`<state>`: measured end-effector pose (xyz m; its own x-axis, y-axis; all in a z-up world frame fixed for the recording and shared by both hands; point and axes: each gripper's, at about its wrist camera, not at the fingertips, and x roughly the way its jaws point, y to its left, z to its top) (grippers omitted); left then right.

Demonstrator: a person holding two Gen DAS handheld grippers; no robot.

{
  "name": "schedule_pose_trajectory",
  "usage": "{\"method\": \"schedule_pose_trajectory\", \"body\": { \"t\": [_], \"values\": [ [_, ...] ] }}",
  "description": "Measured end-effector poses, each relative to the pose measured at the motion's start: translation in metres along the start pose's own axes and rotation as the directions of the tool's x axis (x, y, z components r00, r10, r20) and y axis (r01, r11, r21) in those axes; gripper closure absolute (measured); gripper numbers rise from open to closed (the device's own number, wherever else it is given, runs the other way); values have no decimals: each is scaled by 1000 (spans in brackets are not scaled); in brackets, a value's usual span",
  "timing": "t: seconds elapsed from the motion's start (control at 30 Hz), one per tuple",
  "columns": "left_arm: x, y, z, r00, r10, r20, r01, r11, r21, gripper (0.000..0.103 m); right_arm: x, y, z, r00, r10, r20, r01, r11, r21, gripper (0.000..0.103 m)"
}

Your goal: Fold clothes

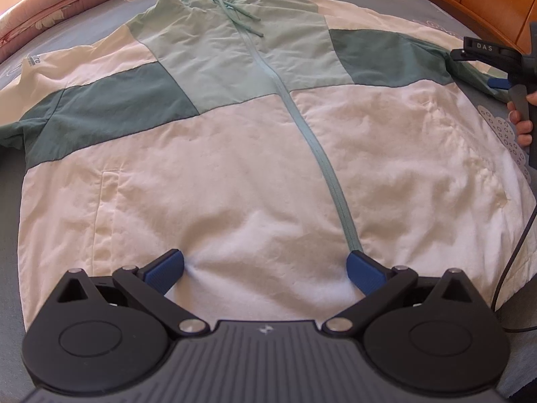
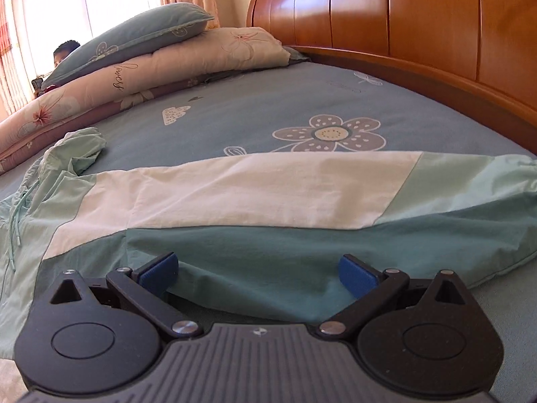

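Our left gripper (image 1: 265, 268) stands spread wide over the hem of the zip-up hooded jacket (image 1: 235, 154), white with mint and teal panels, lying flat on the bed sheet (image 2: 268, 107). Our right gripper (image 2: 258, 270), likewise wide open, straddles the teal sleeve (image 2: 268, 252) toward the headboard (image 2: 402, 27); stacked pillows (image 2: 141, 53) lie beyond.

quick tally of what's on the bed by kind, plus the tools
jacket: 1
pillows: 2
folded quilt: 1
tools, left tool and right tool: 2
total: 6
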<state>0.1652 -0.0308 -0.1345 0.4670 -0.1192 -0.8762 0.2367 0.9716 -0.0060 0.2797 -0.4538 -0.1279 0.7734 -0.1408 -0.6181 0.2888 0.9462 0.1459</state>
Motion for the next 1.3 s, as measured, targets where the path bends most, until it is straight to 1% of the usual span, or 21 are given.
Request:
{"method": "schedule_pose_trajectory", "body": {
  "t": [0.17,0.2,0.3,0.5,0.57,0.6,0.7,0.77,0.8,0.83,0.9,0.97,1.0,1.03,1.13,1.2,1.27,1.3],
  "values": [
    [1,0,3,1000,0,-5,0,1000,0,0,-9,-56,-20,992,-126,5,126,992,31,0],
    [1,1,3,1000,0,-6,0,1000,0,0,-13,-69,-18,992,-129,3,128,991,45,0],
    [2,1,4,1000,2,-7,-2,1000,-2,0,-25,-92,-5,998,-55,11,53,993,106,0],
    [3,-1,9,1000,10,-20,-11,1000,-16,0,-14,-89,26,994,51,92,-63,990,128,0],
    [4,0,10,1000,9,-21,-10,1000,-14,0,4,-87,27,996,58,61,-67,985,156,0],
    [4,0,10,1000,8,-23,-9,1000,-16,0,11,-88,26,999,36,35,-42,985,165,0],
    [4,1,11,1000,6,-22,-7,1000,-16,0,12,-98,17,997,-69,18,66,989,132,0],
    [5,1,11,1000,5,-21,-5,1000,-17,0,4,-118,13,989,-150,11,147,979,142,0],
    [5,1,12,1000,6,-20,-6,1000,-18,0,1,-132,12,984,-176,4,173,971,167,0],
    [5,1,13,1000,7,-19,-7,1000,-18,0,-4,-145,12,985,-174,1,171,967,187,0],
    [6,1,14,1000,8,-18,-8,1000,-17,0,-12,-161,16,990,-140,-6,138,966,220,0],
    [7,1,16,1000,9,-19,-9,1000,-19,0,-17,-164,26,995,-102,-7,100,961,256,0],
    [7,0,17,1000,13,-24,-13,1000,-19,0,-19,-160,33,998,-68,7,64,963,261,0],
    [7,-1,19,999,17,-27,-18,1000,-19,0,-18,-154,39,999,-38,12,33,965,261,0],
    [2,-5,22,998,59,-6,-59,998,-8,0,5,-121,54,999,21,-45,-11,977,214,0],
    [-6,-9,26,994,104,33,-105,994,18,0,21,-98,65,995,58,-84,-42,982,183,0],
    [-13,-11,31,989,133,61,-136,990,40,0,36,-76,75,988,94,-124,-74,985,154,0],
    [-15,-10,35,990,128,66,-132,990,45,0,44,-65,80,983,111,-144,-91,986,140,0]
  ]
}}
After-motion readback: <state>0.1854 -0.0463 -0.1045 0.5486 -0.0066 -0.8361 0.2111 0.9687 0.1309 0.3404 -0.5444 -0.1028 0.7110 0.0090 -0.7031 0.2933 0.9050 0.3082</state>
